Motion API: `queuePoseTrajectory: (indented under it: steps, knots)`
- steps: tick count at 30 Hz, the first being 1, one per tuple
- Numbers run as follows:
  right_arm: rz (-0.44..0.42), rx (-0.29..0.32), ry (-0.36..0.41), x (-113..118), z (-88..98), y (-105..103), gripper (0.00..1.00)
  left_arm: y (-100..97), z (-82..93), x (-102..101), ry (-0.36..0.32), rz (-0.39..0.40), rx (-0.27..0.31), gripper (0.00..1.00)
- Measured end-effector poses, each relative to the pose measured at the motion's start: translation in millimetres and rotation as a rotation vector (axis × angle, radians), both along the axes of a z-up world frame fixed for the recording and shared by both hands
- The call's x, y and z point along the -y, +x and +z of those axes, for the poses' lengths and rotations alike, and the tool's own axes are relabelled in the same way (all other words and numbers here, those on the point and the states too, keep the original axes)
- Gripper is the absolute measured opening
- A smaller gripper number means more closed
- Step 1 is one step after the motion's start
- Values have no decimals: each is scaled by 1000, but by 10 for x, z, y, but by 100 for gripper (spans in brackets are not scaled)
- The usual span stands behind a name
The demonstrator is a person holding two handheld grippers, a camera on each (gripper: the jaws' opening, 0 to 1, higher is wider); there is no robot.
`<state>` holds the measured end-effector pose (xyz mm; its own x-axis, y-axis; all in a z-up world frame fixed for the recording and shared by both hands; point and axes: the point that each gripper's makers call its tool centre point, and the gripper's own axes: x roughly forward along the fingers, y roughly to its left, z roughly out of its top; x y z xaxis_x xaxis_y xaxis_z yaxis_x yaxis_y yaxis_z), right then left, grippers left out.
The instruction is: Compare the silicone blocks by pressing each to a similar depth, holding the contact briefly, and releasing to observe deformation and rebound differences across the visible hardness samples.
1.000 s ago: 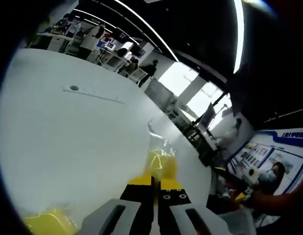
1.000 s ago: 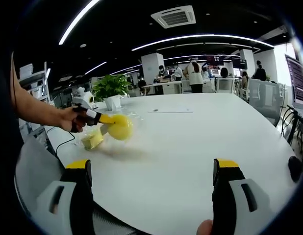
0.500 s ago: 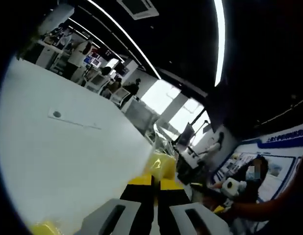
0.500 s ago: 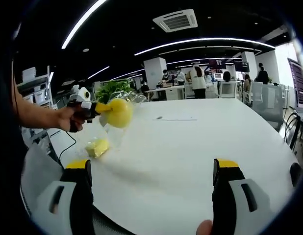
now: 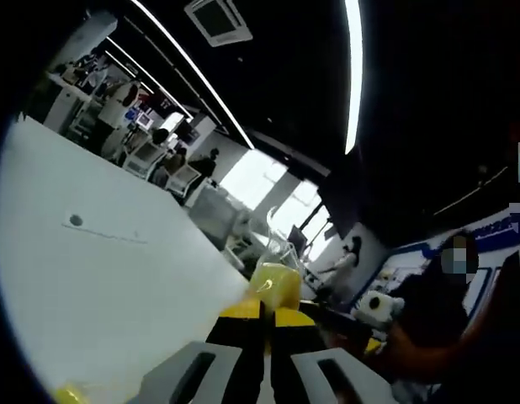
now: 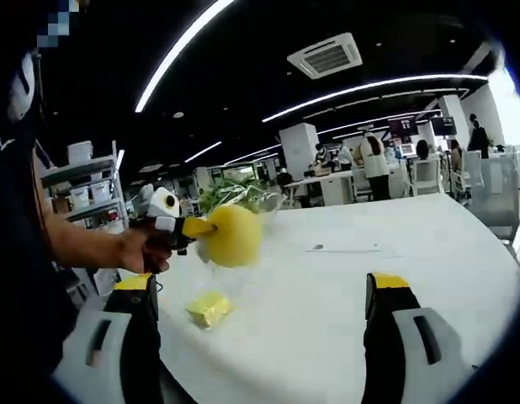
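In the left gripper view my left gripper point(image 5: 262, 309) is shut on a yellow silicone block in a clear bag point(image 5: 276, 282), lifted off the white table point(image 5: 100, 278). The right gripper view shows that same bagged yellow block point(image 6: 234, 236) held in the air by the left gripper point(image 6: 201, 227), gripped in a person's hand point(image 6: 140, 250). Below it a second yellow block point(image 6: 209, 308) lies on the table point(image 6: 344, 286). My right gripper point(image 6: 260, 295) stands open with nothing between its jaws. A bit of the second yellow block point(image 5: 71, 393) peeks in at the lower left of the left gripper view.
A thin paper strip point(image 6: 348, 248) lies further along the table. A green plant point(image 6: 235, 195) stands behind the lifted block. Shelving point(image 6: 87, 198) is at the left, and desks with people sit at the back of the office.
The left gripper has raised the bagged yellow block higher above the table and away from the second block. The right gripper stays open; its view has shifted.
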<state>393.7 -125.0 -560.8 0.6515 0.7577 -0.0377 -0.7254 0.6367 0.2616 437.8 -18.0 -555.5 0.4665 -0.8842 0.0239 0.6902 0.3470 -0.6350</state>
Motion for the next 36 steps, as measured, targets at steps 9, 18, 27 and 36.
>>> queuePoseTrajectory:
  steps: [9, 18, 27, 36]
  knots:
    - [147, 20, 77, -423, 381, 87, 70, -246, 246, 19, -33, -19, 30, 0]
    - [266, -29, 76, -627, 380, 29, 47, -388, 388, -22, -47, -24, 51, 0]
    - [346, -30, 81, -774, 470, -39, 35, -492, 461, -34, -75, -21, 51, 0]
    - [365, -42, 93, -798, 484, -84, 27, -564, 512, 5, -89, -32, 53, 0]
